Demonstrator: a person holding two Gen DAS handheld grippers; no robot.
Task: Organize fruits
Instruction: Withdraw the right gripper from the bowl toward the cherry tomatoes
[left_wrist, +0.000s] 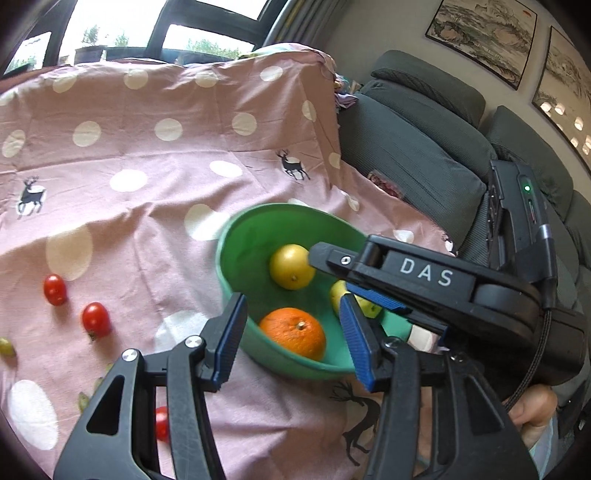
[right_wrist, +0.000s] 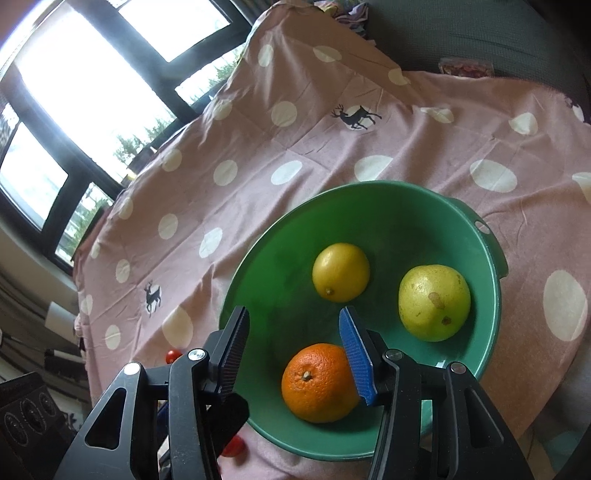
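A green bowl (left_wrist: 240, 254) (right_wrist: 388, 210) sits on the pink dotted cloth. It holds an orange (left_wrist: 293, 332) (right_wrist: 317, 382), a lemon (left_wrist: 290, 266) (right_wrist: 340, 271) and a yellow-green pear (right_wrist: 434, 302), partly hidden in the left wrist view (left_wrist: 338, 291). My left gripper (left_wrist: 291, 339) is open and empty, just above the bowl's near rim. My right gripper (right_wrist: 295, 354) is open and empty over the bowl, above the orange; it also shows in the left wrist view (left_wrist: 369, 280). Cherry tomatoes (left_wrist: 95, 319) (left_wrist: 55, 289) lie on the cloth to the left.
A grey sofa (left_wrist: 424, 147) stands right of the table. A small green fruit (left_wrist: 6, 347) lies at the cloth's left edge. More tomatoes (left_wrist: 161, 422) (right_wrist: 173, 356) lie near the front. Windows are behind the table.
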